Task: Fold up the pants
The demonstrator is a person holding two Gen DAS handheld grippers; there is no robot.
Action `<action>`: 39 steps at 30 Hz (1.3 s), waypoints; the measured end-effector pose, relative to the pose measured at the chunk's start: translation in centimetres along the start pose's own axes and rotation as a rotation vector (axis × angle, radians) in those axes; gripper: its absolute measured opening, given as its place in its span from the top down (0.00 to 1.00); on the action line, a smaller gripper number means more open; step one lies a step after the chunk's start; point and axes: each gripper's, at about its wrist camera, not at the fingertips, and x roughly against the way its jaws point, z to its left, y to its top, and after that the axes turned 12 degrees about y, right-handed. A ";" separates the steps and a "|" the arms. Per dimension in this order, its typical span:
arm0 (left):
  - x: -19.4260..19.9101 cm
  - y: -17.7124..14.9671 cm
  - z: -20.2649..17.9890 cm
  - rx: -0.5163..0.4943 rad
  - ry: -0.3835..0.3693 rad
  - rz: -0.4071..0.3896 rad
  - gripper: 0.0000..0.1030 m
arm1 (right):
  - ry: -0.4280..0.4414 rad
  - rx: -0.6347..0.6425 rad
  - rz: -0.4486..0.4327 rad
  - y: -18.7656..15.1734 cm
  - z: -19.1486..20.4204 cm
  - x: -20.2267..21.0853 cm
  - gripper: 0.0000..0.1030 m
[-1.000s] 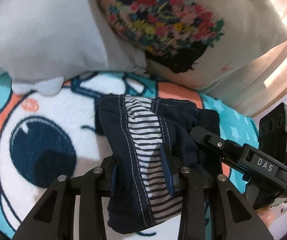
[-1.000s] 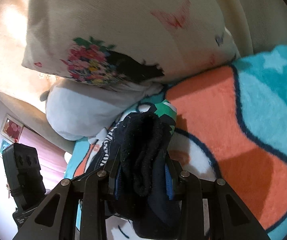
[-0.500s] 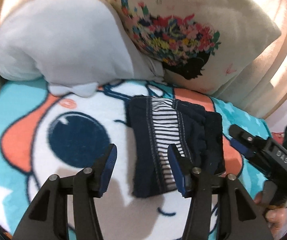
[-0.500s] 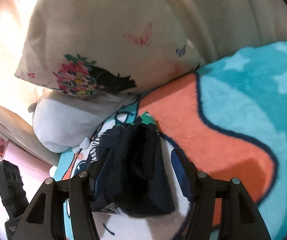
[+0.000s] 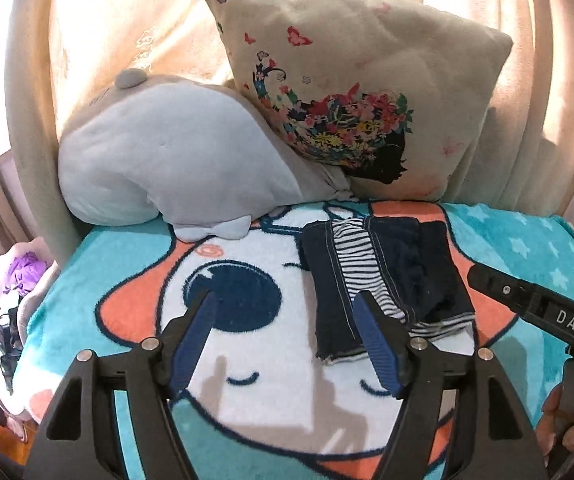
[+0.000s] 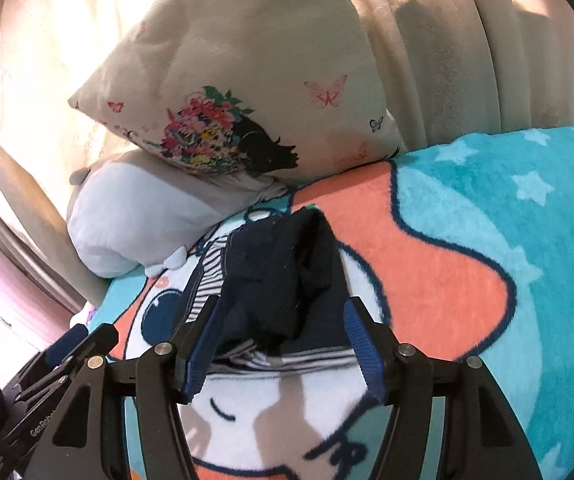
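Observation:
The navy pants (image 5: 383,276) with a striped panel lie folded in a compact stack on the cartoon blanket (image 5: 247,396). They also show in the right wrist view (image 6: 287,280). My left gripper (image 5: 287,336) is open and empty, drawn back from the stack, which sits ahead and right of it. My right gripper (image 6: 283,340) is open and empty just short of the stack's near edge. Its arm shows at the right of the left wrist view (image 5: 535,304).
A grey plush cushion (image 5: 175,168) and a beige floral pillow (image 5: 359,104) lean against the curtain behind the blanket. Clutter with a purple item (image 5: 23,276) sits off the left edge. The blanket (image 6: 507,264) stretches to the right.
Both grippers opened, let go of the pants and pulled back. The folded pants now rest on the blanket.

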 end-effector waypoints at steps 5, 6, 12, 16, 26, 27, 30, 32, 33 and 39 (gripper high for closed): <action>0.4 -0.5 0.1 0.000 -0.011 0.007 0.31 | -0.017 0.020 0.000 -0.7 1.1 0.4 0.35; 0.4 -0.7 0.2 0.001 -0.011 0.011 0.30 | -0.024 0.027 0.001 -0.8 1.4 0.5 0.35; 0.5 -1.2 0.5 0.007 -0.024 0.030 0.30 | -0.069 0.056 0.000 -1.4 2.1 0.8 0.33; 0.4 -1.3 0.3 0.004 -0.029 0.038 0.30 | -0.098 0.080 0.007 -1.8 2.1 0.7 0.33; -0.1 -1.2 -0.6 -0.006 -0.036 0.065 0.30 | -0.103 0.066 0.013 -2.0 0.9 0.9 0.32; -0.2 -1.2 -0.7 -0.008 -0.039 0.068 0.30 | -0.103 0.063 0.013 -2.0 0.8 0.9 0.32; -0.3 -1.3 -1.1 -0.013 -0.040 0.074 0.30 | -0.103 0.054 0.016 -2.0 0.4 0.9 0.32; -0.4 -1.3 -1.3 -0.018 -0.041 0.078 0.30 | -0.103 0.051 0.019 -2.0 0.2 0.9 0.32; -0.5 -1.4 -1.3 -0.018 -0.042 0.080 0.30 | -0.103 0.051 0.020 -2.1 0.2 0.9 0.32; -0.6 -1.4 -1.1 -0.001 -0.037 0.081 0.30 | -0.105 0.049 0.027 -2.3 0.0 0.8 0.32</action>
